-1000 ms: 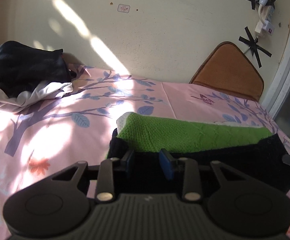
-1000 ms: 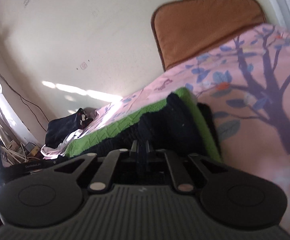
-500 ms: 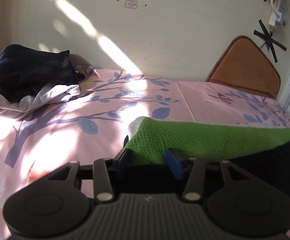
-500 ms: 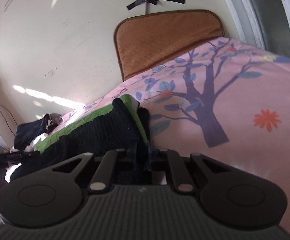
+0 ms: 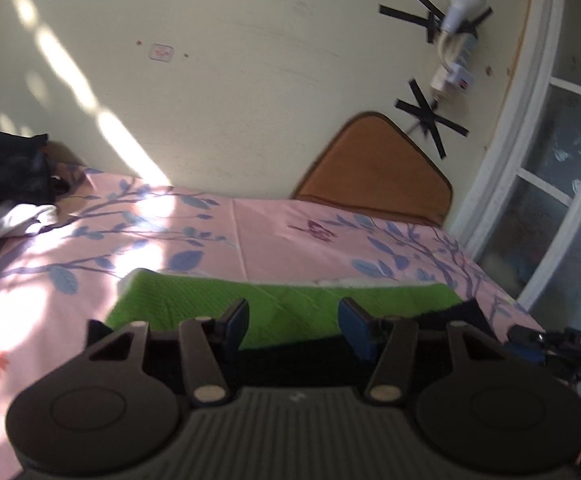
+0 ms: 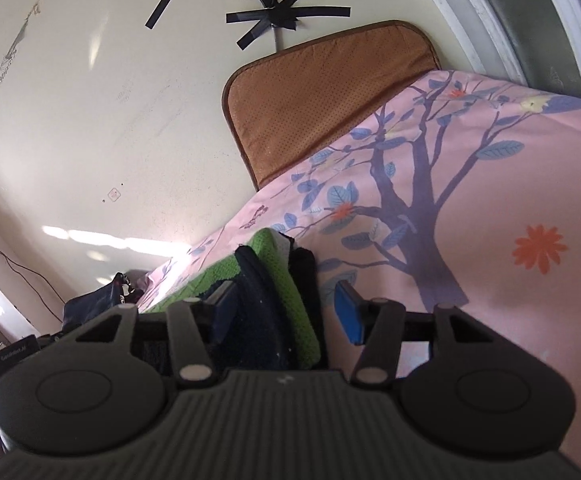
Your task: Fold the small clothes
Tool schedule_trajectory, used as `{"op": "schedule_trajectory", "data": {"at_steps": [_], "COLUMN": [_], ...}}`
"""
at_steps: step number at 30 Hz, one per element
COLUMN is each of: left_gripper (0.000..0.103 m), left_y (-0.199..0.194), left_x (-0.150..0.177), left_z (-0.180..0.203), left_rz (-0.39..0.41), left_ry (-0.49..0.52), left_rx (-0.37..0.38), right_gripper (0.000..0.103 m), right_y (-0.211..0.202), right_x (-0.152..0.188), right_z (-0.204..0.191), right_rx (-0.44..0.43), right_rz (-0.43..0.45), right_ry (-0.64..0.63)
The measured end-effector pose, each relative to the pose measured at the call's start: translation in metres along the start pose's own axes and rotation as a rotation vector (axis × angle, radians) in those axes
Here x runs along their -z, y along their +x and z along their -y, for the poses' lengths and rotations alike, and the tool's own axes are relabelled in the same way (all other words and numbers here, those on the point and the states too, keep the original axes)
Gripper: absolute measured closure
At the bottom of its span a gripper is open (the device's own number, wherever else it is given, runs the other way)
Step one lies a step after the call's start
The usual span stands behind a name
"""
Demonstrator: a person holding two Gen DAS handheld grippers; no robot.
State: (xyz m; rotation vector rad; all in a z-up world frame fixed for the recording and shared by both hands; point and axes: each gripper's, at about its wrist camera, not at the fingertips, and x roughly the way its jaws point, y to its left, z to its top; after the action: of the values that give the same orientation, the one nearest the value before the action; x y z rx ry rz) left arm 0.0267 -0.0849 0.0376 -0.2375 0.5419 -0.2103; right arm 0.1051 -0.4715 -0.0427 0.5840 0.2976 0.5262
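Green-and-black knit garment [image 5: 282, 304]; pink tree-print bedsheet [image 5: 290, 240]; brown cushion [image 5: 374, 172]

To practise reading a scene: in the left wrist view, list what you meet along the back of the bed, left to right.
Dark clothes pile → sunlit patch of sheet → brown cushion → taped lamp → window.

The left claw [image 5: 292, 322] hangs low over the bed [image 5: 282, 232], its jaws opening, blue pads apart and pressing on nothing. Beneath and beyond them lies the folded green and black garment [image 5: 282, 304] on the pink tree-print sheet. A brown cushion [image 5: 374, 172] leans on the wall; dark clothes [image 5: 6, 176] sit far left.
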Motion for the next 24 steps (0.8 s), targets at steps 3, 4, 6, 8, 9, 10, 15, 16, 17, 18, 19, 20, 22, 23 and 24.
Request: {"op": "schedule_trajectory", "data": {"at_steps": [3, 4, 6, 8, 9, 10, 15, 16, 17, 18, 19, 20, 22, 23, 24], "left_gripper": [0.052, 0.052, 0.052, 0.053, 0.052, 0.052, 0.050, 0.050, 0.050, 0.052, 0.053, 0.055, 0.063, 0.067, 0.069], "left_y": [0.017, 0.021, 0.028, 0.037, 0.039, 0.040, 0.031, 0.026, 0.024, 0.023, 0.024, 0.027, 0.037, 0.042, 0.047], "left_x": [0.017, 0.020, 0.024, 0.027, 0.030, 0.031, 0.025, 0.020, 0.017, 0.013, 0.010, 0.009, 0.008, 0.009, 0.012], "left_z": [0.017, 0.020, 0.024, 0.026, 0.026, 0.028, 0.032, 0.029, 0.028, 0.027, 0.026, 0.025, 0.023, 0.023, 0.022], "left_rz": [-0.071, -0.084, -0.100, -0.121, -0.119, -0.112, -0.123, -0.112, -0.103, -0.097, -0.100, -0.108, -0.146, -0.167, -0.185], "left_ry": [0.035, 0.043, 0.074, 0.116, 0.140, 0.166, 0.163, 0.123, 0.098, 0.076, 0.058, 0.040, -0.002, -0.017, -0.029], "left_rx": [0.027, 0.031, 0.009, -0.035, -0.047, -0.060, -0.039, -0.002, 0.018, 0.034, 0.051, 0.072, 0.112, 0.123, 0.131], "right_gripper": [0.089, 0.090, 0.095, 0.095, 0.094, 0.092, 0.045, 0.038, 0.037, 0.037, 0.036, 0.037, 0.036, 0.035, 0.035], "right_y": [0.012, 0.010, 0.001, -0.006, -0.006, -0.006, -0.012, -0.012, -0.012, -0.010, -0.006, 0.001, 0.008, 0.012, 0.016], "right_x": [0.006, 0.010, 0.013, 0.016, 0.018, 0.020, 0.009, 0.006, 0.004, 0.001, -0.001, -0.001, 0.000, 0.000, 0.001], "right_z": [-0.005, -0.007, -0.006, 0.002, 0.008, 0.013, 0.015, 0.020, 0.024, 0.028, 0.030, 0.032, 0.026, 0.022, 0.018], "right_rx": [0.016, 0.032, 0.049, 0.066, 0.066, 0.057, 0.018, -0.011, -0.027, -0.035, -0.033, -0.033, -0.031, -0.026, -0.031], "right_rz": [-0.068, -0.062, -0.048, -0.055, -0.068, -0.069, -0.028, -0.017, -0.013, -0.017, -0.032, -0.056, -0.060, -0.071, -0.078], "right_ry": [-0.055, -0.088, -0.111, -0.078, -0.056, -0.031, 0.045, 0.094, 0.126, 0.153, 0.171, 0.183, 0.142, 0.120, 0.110]}}
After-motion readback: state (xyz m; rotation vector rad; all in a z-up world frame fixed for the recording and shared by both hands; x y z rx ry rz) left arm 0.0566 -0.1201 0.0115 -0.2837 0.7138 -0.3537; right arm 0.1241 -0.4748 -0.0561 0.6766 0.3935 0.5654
